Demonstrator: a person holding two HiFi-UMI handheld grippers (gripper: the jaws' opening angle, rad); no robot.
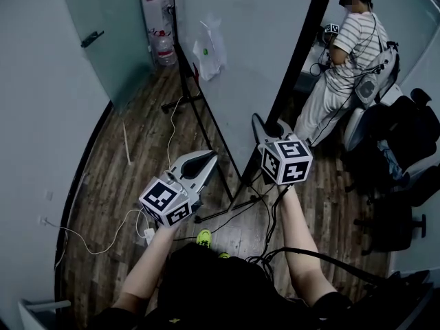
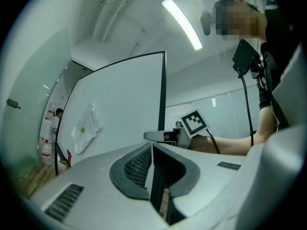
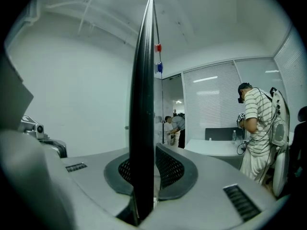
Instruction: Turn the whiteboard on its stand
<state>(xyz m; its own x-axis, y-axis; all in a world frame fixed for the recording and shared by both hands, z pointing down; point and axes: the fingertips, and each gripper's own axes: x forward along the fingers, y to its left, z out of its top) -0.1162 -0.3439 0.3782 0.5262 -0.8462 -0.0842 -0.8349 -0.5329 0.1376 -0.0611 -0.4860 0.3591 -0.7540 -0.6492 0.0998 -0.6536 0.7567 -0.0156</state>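
The whiteboard (image 1: 254,40) stands upright on its black stand (image 1: 206,133), with a plastic-sleeved paper (image 1: 208,47) stuck to its pale face (image 2: 120,109). My right gripper (image 1: 266,130) is shut on the board's black side edge (image 3: 144,104), which runs straight up between the pads (image 3: 168,169). My left gripper (image 1: 212,155) sits lower and to the left. The same dark edge (image 2: 163,90) passes down between its close-set jaws (image 2: 152,176). From the left gripper view the right gripper's marker cube (image 2: 194,122) shows beside that edge.
A person in a striped shirt (image 1: 350,53) stands at a desk behind the board. Dark office chairs (image 1: 405,129) crowd the right side. Cables (image 1: 227,213) trail over the wooden floor by the stand's feet. Water bottles (image 1: 163,47) stand at the back left by a glass wall (image 1: 103,33).
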